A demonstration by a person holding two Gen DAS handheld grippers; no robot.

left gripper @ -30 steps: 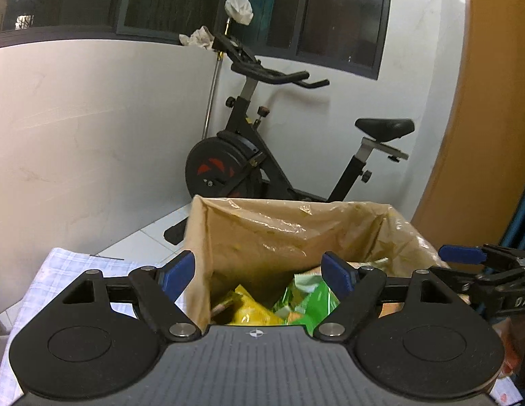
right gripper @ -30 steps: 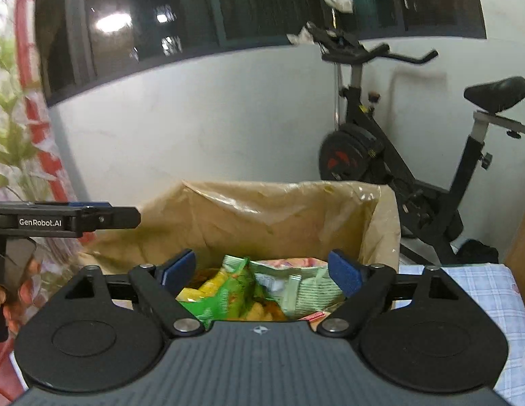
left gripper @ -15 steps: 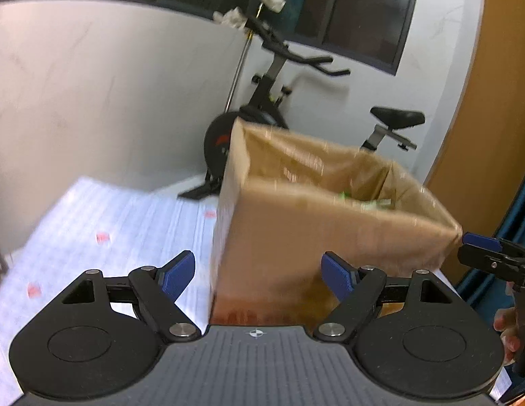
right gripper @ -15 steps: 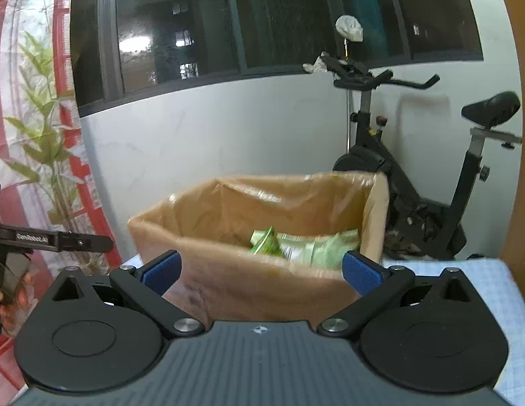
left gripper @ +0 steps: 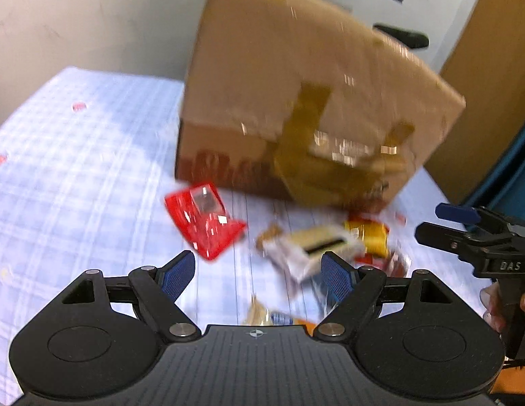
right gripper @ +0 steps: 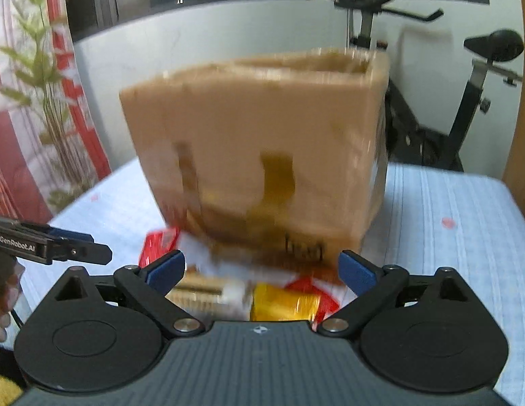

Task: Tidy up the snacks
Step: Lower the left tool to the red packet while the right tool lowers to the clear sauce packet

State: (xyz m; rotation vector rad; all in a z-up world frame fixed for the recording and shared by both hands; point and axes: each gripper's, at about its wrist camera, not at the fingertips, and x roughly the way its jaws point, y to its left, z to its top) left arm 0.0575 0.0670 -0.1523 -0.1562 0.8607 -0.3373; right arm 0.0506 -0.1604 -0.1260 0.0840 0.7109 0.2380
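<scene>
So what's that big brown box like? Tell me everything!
The big brown cardboard box stands upright on the pale blue checked tablecloth. Its sides look wrapped in shiny clear film, with strips of darker brown tape across the front and dark printing low down. The top is open in the right wrist view. Snack packets lie by its base, the red shiny packet closest. The picture is blurry, so the printing can't be read. Nothing is gripping it.

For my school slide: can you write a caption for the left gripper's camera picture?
Open left gripper above snack packets, one a red packet, in front of a cardboard box on a checked tablecloth.
</scene>
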